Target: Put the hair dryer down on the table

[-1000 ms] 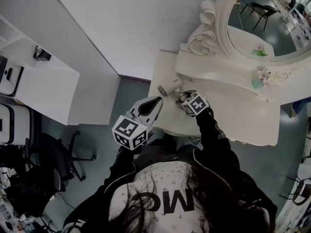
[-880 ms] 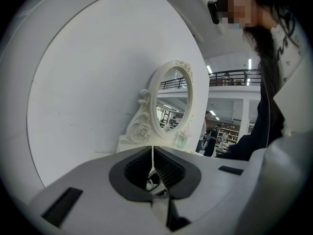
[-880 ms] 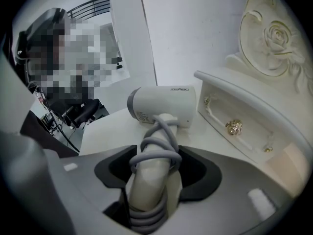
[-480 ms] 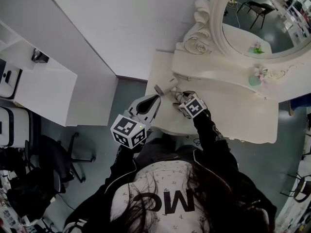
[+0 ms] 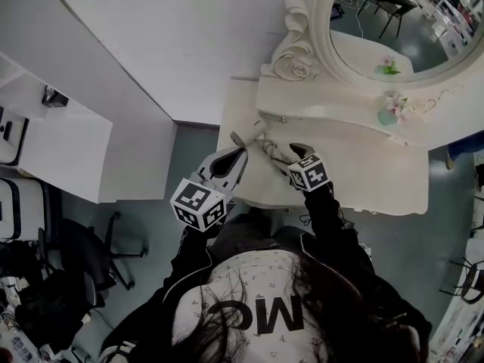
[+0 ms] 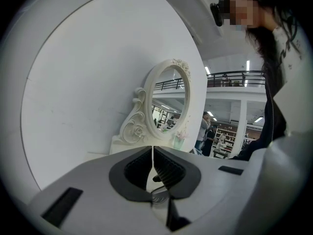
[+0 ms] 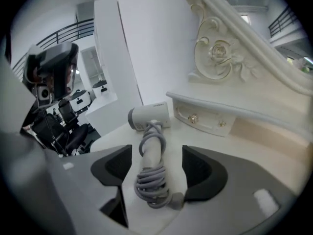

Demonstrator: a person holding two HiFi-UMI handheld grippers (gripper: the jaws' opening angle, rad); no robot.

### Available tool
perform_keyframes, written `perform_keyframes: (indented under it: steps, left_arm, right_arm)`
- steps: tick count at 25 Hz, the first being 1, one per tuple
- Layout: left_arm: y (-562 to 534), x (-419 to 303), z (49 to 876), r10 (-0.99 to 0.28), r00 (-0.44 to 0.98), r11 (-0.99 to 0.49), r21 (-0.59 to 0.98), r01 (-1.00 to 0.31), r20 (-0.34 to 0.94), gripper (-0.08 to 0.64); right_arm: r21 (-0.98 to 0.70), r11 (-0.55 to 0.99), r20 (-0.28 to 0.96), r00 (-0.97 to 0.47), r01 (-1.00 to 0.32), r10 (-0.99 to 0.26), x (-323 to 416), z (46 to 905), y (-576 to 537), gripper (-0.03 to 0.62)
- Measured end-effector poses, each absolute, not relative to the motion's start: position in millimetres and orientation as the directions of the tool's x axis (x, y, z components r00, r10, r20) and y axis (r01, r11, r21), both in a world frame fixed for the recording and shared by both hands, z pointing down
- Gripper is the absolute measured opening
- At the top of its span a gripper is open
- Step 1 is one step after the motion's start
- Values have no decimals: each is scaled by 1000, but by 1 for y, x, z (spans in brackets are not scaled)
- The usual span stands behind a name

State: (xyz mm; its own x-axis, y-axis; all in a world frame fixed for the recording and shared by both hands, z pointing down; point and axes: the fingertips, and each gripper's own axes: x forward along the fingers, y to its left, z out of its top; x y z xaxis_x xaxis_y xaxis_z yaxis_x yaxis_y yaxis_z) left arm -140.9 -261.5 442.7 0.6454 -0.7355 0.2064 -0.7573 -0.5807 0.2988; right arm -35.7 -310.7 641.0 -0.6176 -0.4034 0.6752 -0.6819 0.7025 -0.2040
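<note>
Now the hair dryer (image 7: 150,131) is laid on the bench (image 7: 234,138), released between just-opened jaws of the right gripper (image 7: 155,158), its plug partly hidden; the left gripper (image 6: 153,153) is clenched empty.

Hair dryer (image 5: 253,137) lying on dressing tbl (image 5: 363,169), R gripper (image 5: 296,150) just beside it, jaws just been opening, nothing gripped
</note>
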Motion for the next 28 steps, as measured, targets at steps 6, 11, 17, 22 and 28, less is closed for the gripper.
perform_keyframes:
  steps: [6, 11, 17, 22, 28]
  left_arm:
    - [-262, -133, 444, -710, 673, -609, 298, -735, 209, -5]
    - [-262, -125, 444, -689, 696, -632, 302, -714, 203, -5]
    - [-257, -117, 447, -670, 714, -645, 315, -696, 205, -5]
    - [-247, -106, 447, -661, 724, -652, 324, -685, 200, -5]
    - [-233, -88, 445, -660, 725, -654, 324, -684, 198, -5]
  right_arm:
    - [-316, 602, 481, -671, -733, -564, -31, 580, -311, 330]
    - [-390, 581, 366, -699, -714, -614, -34, 537, -300, 330]
    - [-401, 613, 249, -725, -681, -642, -40, 488, -282, 325]
    - [-412, 611, 187, -719, -676, -669, -33, 465, -268, 262]
    - [-438, 612, 165, -728, -659, -665, -19, 455, -243, 133]
